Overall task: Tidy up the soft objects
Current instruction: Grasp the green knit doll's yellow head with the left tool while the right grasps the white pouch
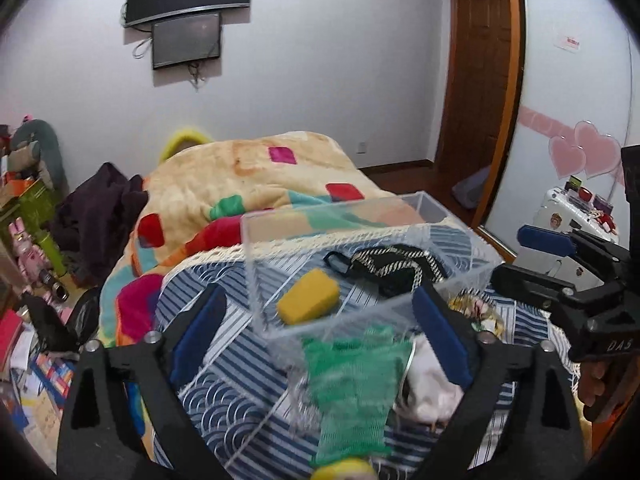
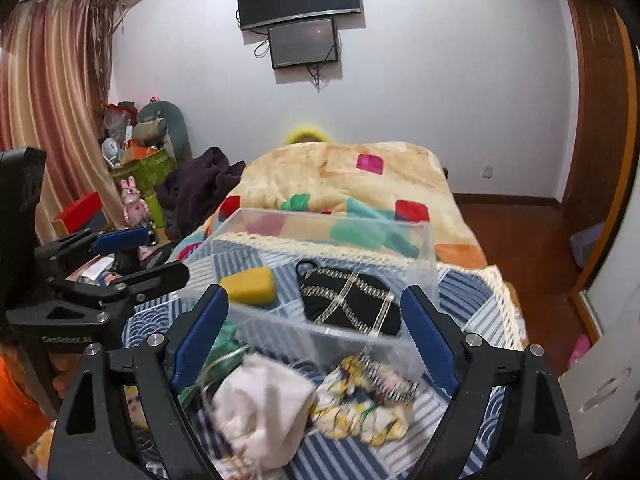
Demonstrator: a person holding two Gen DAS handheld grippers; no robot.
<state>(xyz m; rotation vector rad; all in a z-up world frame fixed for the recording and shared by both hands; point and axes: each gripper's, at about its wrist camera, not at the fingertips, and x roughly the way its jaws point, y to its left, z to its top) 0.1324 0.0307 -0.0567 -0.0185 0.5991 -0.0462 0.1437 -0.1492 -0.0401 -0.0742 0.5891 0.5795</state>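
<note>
Two things are already in the clear plastic box (image 2: 424,248), which sits on the blue patterned cloth (image 2: 460,292) spread over the bed: a yellow sponge (image 2: 249,285) toward its left side and a black pouch with gold trim (image 2: 350,306) toward its right. That looks like roughly the first part of the job done.

Still outside, on the cloth in front of the box's near wall, lies the rest of the pile. In the left wrist view a green mesh piece (image 1: 352,384) fills the lower centre of the frame, with a whitish cloth (image 1: 428,392) just to its right and something yellow, only partly seen, at the very bottom edge. In the right wrist view that whitish cloth (image 2: 264,404) sits low and centre, a yellow floral fabric bundle (image 2: 368,404) right beside it, and a sliver of the green mesh at the left pad.

The left gripper (image 1: 320,320) hangs above the green mesh with its jaws spread wide and nothing between them. The right gripper (image 2: 316,328) is the same: jaws wide apart, empty, poised over the whitish cloth and the floral bundle.

My guess is at least three soft pieces remain to go in, so the work is well short of finished
</note>
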